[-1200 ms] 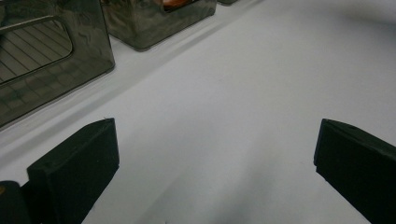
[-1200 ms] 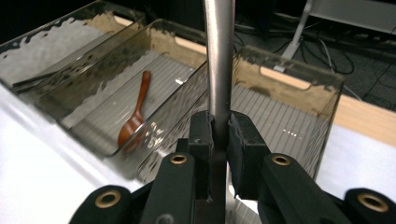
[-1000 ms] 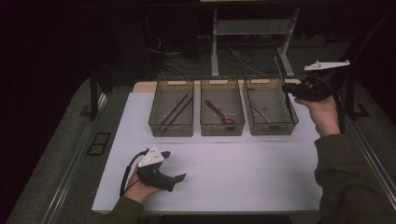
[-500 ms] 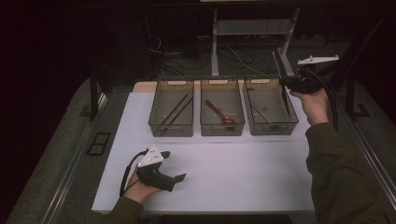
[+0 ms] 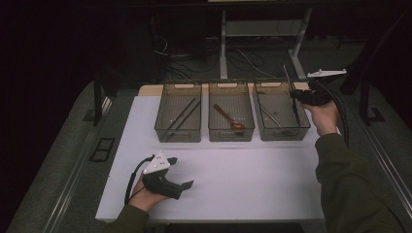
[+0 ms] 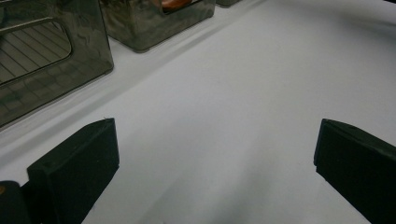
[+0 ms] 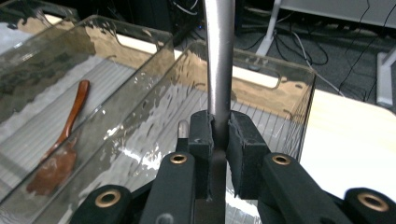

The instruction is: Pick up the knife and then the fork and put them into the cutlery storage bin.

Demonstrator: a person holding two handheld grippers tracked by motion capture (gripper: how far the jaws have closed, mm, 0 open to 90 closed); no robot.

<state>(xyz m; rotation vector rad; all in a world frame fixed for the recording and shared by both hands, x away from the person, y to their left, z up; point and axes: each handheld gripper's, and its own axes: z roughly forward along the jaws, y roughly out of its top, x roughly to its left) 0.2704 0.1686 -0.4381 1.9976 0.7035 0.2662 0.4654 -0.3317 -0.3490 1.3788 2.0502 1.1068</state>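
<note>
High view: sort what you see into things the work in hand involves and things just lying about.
In use:
- right gripper, shut on the grey metal utensil handle
- right-hand clear plastic bin below it

Lying about:
- brown wooden spoon in the middle bin
- black chopsticks in the left-hand bin
- left gripper, open, on the white table

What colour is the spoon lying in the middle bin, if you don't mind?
Reddish-brown, wood-like; the spoon shows best in the right gripper view.
</note>
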